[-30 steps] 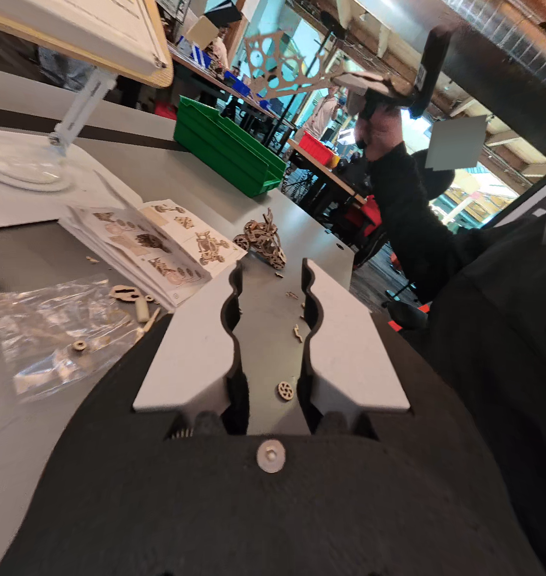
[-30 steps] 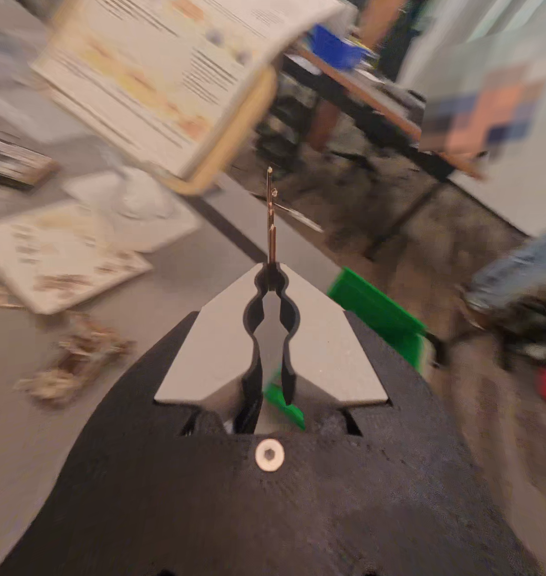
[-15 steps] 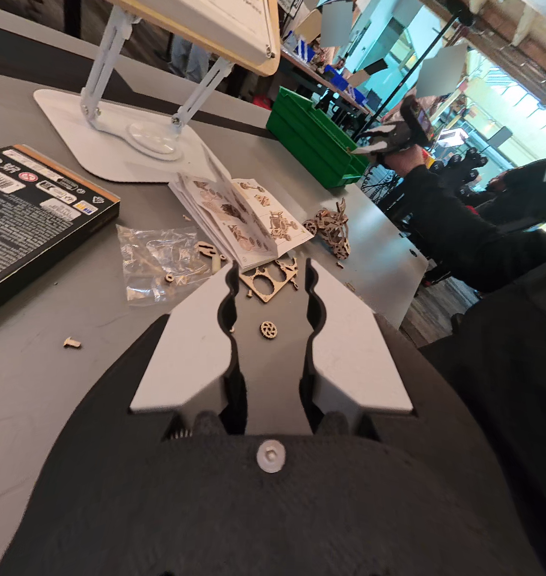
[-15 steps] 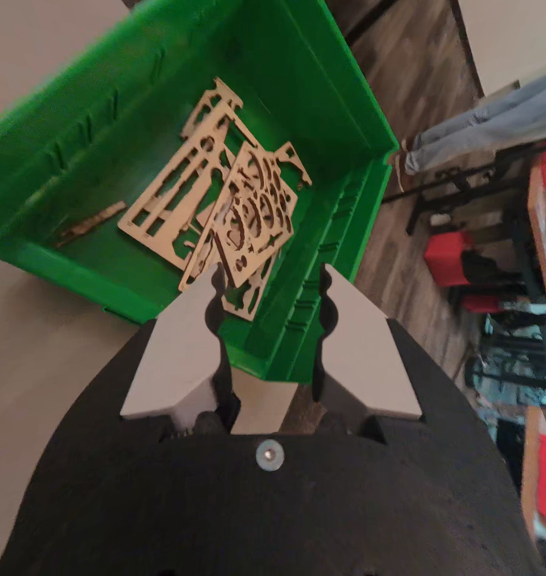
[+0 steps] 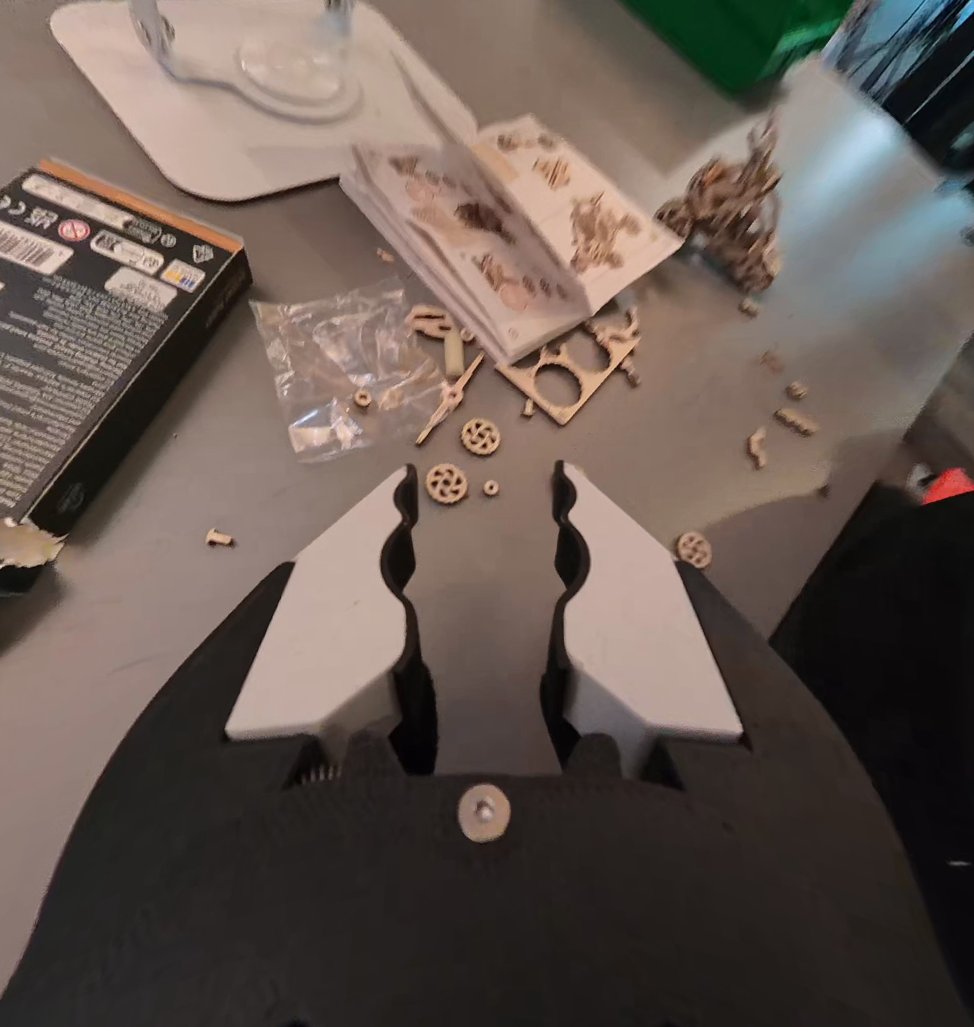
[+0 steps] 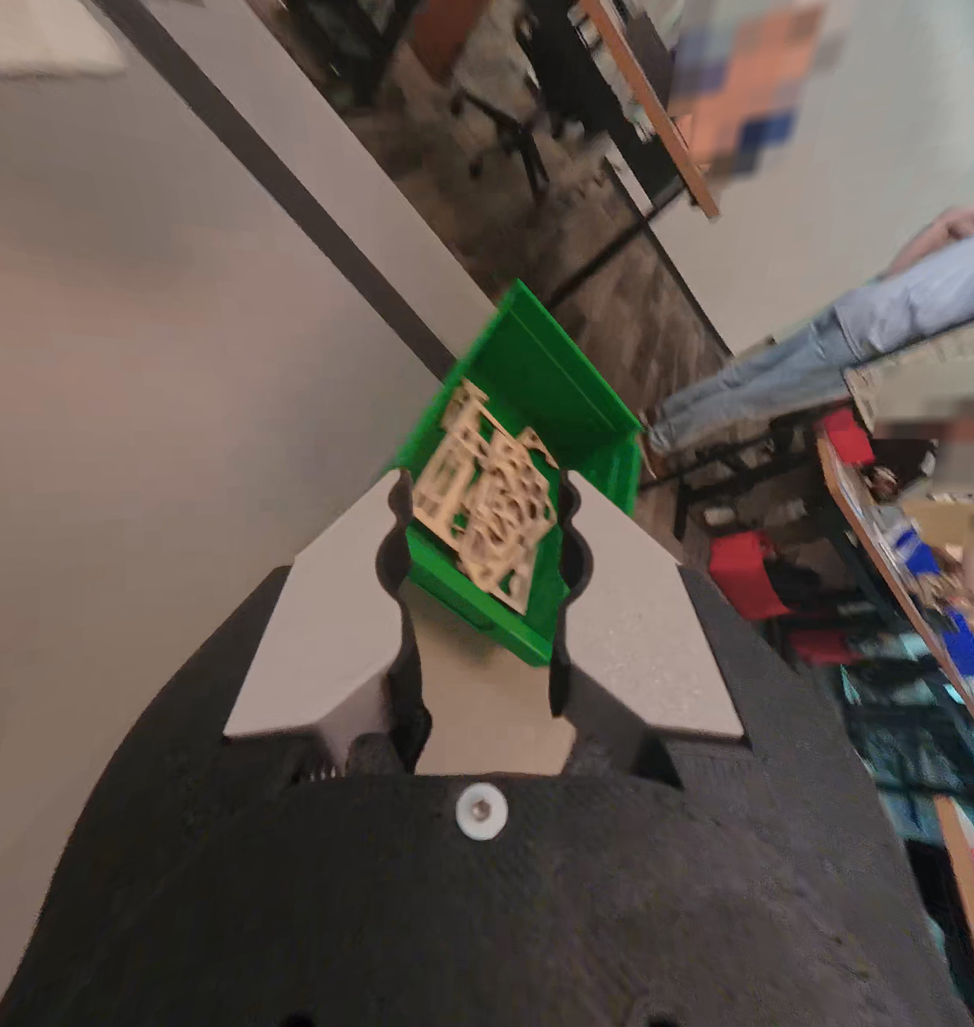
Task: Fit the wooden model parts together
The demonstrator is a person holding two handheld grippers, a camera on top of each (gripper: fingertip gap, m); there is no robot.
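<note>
Your small wooden gears (image 5: 446, 484) lie flat on the table near a punched-out sheet (image 5: 570, 372). The half-built model (image 5: 732, 219) stands further off, blurred. More emptied wooden sheets (image 6: 487, 500) lie stacked and overlapping in the green bin (image 6: 562, 383).

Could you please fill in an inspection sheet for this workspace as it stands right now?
Surface: grey table, mostly bare near the camera.
Job's things: small wooden gears and loose bits lie ahead of the left gripper; a part-built wooden model stands at the far right; punched-out wooden sheets lie in the green bin.
Clutter: open instruction booklet, clear plastic bag, black box, white stand base.
Grippers: left gripper open and empty; right gripper open and empty, above the bin.
Cables: nothing seen.
Surroundings: a person's legs, other tables and red bins beyond.
</note>
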